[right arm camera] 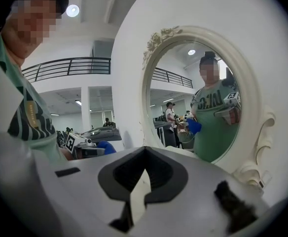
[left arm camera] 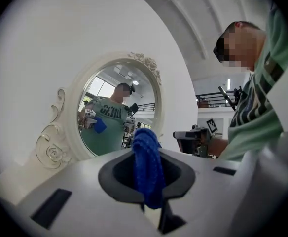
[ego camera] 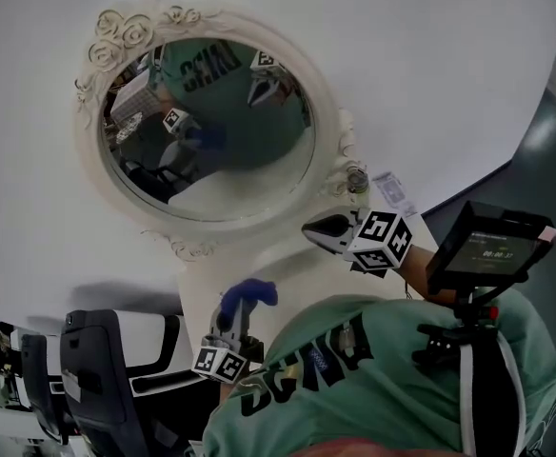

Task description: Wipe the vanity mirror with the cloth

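2 claws: the left claw (left arm camera: 146,184) pinches a blue cloth (left arm camera: 146,164); the right claw (right arm camera: 143,181) is pressed together with nothing in it.
Cloth: bunched into a thick fold that stands up past the jaw tips. It is held in front of the mirror and apart from the glass.
Mirror (ego camera: 211,127): oval and upright, in a white frame (ego camera: 116,36) with carved roses and scrolls, against a white wall (ego camera: 430,55). The glass reflects the person and both claws.
Right claw position: close to the lower right scroll of the frame in the head view. I cannot tell whether it touches the frame.
Step in hand: the approach, as I judge it. The cloth is gripped and aimed at the mirror, but no wiping contact has been made yet.
Next move: carry the left claw forward until only the cloth meets the glass, then sweep across it with light pressure.
1 caution: the hard jaw tips should stay off the glass, and a firm push might rock the mirror.
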Demonstrator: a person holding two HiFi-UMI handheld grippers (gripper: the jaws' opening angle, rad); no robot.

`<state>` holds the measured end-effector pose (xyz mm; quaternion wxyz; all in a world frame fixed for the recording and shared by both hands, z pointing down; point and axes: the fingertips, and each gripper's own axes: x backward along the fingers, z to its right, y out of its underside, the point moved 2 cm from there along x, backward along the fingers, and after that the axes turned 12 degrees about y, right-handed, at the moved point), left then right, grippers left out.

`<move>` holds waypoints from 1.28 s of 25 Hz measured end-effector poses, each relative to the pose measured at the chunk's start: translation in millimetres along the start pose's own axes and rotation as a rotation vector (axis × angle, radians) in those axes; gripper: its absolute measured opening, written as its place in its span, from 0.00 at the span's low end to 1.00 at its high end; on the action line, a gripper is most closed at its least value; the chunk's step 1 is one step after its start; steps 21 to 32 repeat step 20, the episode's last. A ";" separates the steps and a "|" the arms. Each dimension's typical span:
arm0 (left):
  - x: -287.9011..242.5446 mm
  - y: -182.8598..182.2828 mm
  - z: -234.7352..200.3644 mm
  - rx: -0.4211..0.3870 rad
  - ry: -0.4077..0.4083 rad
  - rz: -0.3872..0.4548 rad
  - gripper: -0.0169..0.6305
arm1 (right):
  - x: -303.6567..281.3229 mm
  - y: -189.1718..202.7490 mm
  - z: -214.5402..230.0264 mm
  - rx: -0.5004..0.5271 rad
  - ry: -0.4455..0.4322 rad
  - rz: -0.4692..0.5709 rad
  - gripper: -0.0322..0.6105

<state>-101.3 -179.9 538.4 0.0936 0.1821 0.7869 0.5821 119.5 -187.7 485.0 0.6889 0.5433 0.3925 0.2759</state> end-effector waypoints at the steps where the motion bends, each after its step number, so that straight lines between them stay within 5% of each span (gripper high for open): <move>1: -1.6 -1.0 2.2 -0.001 0.007 0.006 0.11 | 0.5 1.7 -1.4 0.005 0.000 -0.005 0.07; 32: -21.4 11.4 32.0 0.017 0.104 -0.028 0.10 | 23.4 10.2 -1.8 0.008 0.036 -0.008 0.07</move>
